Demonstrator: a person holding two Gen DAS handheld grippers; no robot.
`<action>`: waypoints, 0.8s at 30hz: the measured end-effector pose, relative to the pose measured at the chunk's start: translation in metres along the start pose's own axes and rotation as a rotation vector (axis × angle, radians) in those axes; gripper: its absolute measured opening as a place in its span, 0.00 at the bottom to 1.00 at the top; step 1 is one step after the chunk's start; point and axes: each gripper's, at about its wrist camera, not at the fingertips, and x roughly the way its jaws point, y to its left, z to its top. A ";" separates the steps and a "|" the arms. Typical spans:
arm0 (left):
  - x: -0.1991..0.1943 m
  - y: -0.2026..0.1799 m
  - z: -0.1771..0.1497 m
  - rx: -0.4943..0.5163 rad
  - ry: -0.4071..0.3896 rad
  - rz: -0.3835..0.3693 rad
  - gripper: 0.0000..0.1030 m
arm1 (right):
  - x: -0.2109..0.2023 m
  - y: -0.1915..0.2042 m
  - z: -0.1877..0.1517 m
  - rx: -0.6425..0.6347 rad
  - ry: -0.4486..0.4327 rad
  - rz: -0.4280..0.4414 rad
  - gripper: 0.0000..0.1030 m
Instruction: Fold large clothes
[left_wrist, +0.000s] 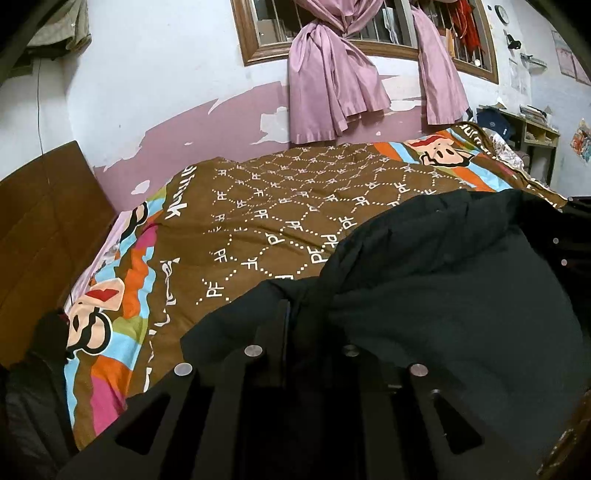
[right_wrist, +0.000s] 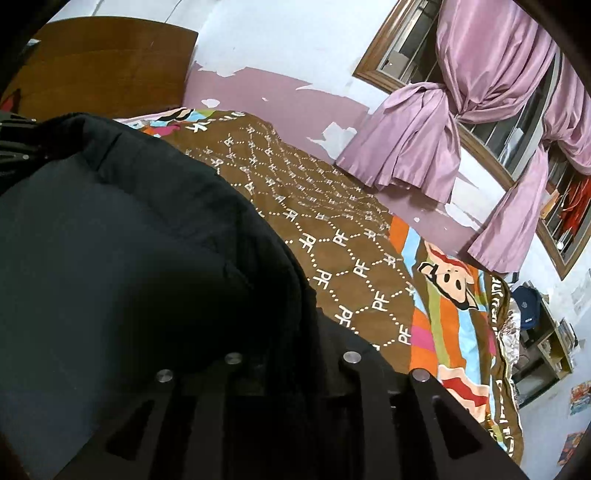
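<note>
A large black padded jacket (left_wrist: 443, 280) is held up over the near side of the bed; it also fills the left of the right wrist view (right_wrist: 129, 240). My left gripper (left_wrist: 295, 321) is shut on a fold of the jacket's left edge, its fingers close together with cloth between them. My right gripper (right_wrist: 291, 332) is shut on the jacket's right edge; its fingertips are buried in the black cloth. The jacket bulges between the two grippers and hides the near part of the bed.
The bed carries a brown cover with a dotted pattern and cartoon borders (left_wrist: 280, 206), also in the right wrist view (right_wrist: 351, 251). A wooden headboard (left_wrist: 44, 229) stands left. Pink curtains (left_wrist: 332, 85) hang at the far wall. A cluttered shelf (left_wrist: 532, 129) stands far right.
</note>
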 end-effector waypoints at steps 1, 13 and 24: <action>0.003 0.001 -0.001 -0.006 0.006 -0.007 0.11 | 0.002 0.000 -0.001 0.001 0.001 -0.001 0.23; -0.024 0.015 -0.002 -0.088 -0.091 0.026 0.77 | -0.038 -0.027 -0.005 0.161 -0.127 0.043 0.87; -0.075 0.009 -0.027 -0.202 -0.185 -0.113 0.87 | -0.077 -0.024 -0.041 0.370 -0.092 0.294 0.94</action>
